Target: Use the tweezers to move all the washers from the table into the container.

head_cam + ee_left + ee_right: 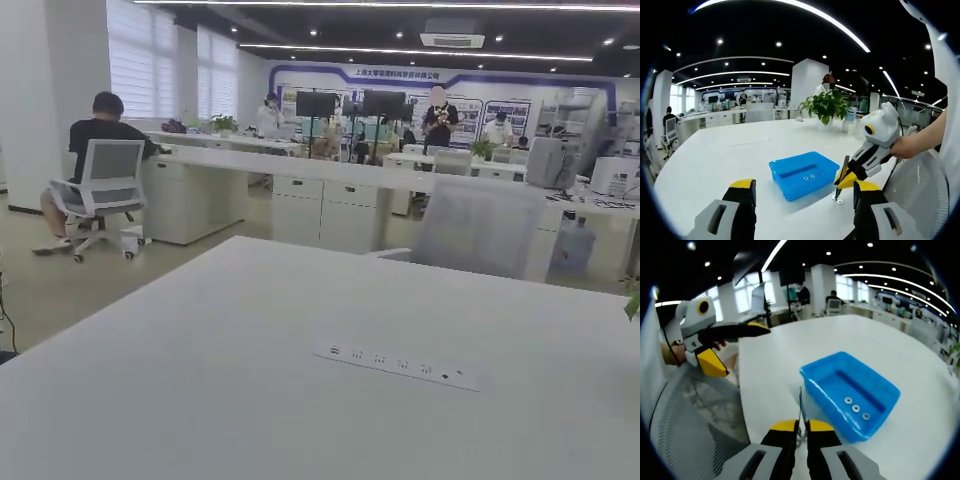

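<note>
The right gripper (802, 426) has its jaws pressed almost together on a pair of tweezers (800, 402), whose thin tips point forward at the near corner of the blue container (837, 382). In the left gripper view the tweezers slant down to the table (200, 380), and their tip sits just beside a single washer (839, 201) lying on the white top, close to the container's right-hand corner. Whether tip and washer touch cannot be told. A hand (905, 147) grips the right gripper from behind.

The left gripper (805, 185) is spread wide and grasps nothing; its two yellow-tipped jaws stand on either side of the container as seen from its own camera, and it hangs above the table edge, short of the container.

Three more washers (856, 408) lie in a row on the container's floor, towards its far end.

Beyond the container stands a potted plant (827, 106). A grey mesh chair back (690, 420) is just off the table edge nearest the container. A power socket strip (398, 364) is set flush in the table top in the head view.
</note>
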Demonstrator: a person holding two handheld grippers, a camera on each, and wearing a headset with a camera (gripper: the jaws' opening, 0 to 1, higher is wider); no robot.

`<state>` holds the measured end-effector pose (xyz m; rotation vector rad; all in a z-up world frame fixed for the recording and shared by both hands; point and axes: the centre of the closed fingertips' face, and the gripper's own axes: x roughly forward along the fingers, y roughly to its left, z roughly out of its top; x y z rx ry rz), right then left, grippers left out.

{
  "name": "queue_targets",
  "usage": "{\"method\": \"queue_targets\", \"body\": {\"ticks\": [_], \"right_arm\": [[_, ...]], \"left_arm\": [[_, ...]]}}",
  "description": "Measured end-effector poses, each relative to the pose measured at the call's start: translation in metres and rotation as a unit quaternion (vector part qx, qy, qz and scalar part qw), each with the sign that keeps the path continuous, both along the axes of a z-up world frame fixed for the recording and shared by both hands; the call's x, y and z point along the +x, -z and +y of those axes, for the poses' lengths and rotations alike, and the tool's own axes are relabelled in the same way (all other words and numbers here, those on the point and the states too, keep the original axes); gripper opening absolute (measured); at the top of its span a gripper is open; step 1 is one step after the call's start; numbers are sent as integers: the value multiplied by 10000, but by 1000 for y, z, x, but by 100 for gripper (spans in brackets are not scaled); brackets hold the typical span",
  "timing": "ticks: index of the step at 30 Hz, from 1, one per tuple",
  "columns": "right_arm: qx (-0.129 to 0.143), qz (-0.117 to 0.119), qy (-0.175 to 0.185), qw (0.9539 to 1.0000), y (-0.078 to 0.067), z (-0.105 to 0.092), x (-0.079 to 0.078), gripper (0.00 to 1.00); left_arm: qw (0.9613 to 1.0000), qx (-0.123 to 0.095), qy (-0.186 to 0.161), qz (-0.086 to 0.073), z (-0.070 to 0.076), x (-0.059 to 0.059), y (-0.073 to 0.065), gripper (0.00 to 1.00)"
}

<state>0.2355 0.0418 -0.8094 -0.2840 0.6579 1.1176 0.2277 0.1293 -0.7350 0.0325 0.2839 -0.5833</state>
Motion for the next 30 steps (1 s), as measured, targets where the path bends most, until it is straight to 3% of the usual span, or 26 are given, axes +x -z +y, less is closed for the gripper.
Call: {"method": "queue_targets", "body": {"ticks": [6, 19, 30], "right_arm": [[242, 48, 95, 9996, -18, -1, 5, 3], [612, -226, 88, 9978, -59, 12, 25, 3], [782, -325, 140, 9963, -69, 25, 55, 3]], "left_arm": [[10000, -25, -7, -13, -1, 0, -1, 81], [9999, -79, -72, -55, 2, 1, -3, 81], [9999, -98, -110, -70, 4, 2, -4, 81]]}}
